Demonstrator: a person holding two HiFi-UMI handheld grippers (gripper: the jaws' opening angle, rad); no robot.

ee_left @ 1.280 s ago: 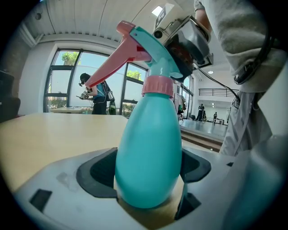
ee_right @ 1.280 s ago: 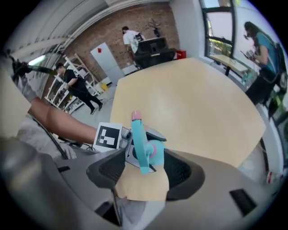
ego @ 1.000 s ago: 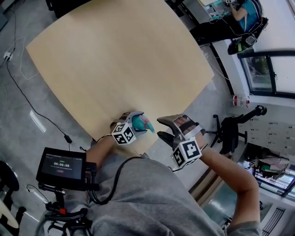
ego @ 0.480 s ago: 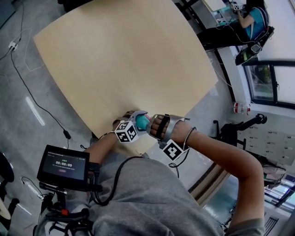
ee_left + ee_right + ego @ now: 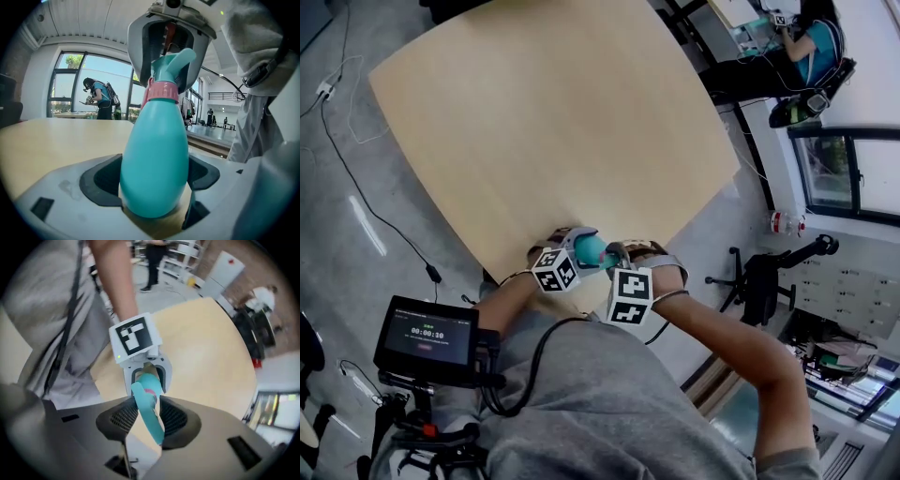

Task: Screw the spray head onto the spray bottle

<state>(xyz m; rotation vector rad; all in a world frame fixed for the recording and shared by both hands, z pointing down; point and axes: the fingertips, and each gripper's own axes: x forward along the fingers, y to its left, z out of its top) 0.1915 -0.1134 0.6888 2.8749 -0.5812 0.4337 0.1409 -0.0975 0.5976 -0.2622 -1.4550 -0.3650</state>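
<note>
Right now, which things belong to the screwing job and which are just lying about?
Job: spray bottle in the left gripper; spray head, onto which the right gripper has just been closing its jaws.
Lying about: table, small screen, floor cable, office chair.

Teal egg-shaped spray bottle [image 5: 154, 159] — pink-collared teal spray head [image 5: 169, 65] sits on its neck.

Wooden table [image 5: 544, 122], small monitor [image 5: 427, 337], office chair [image 5: 765, 274]
</note>
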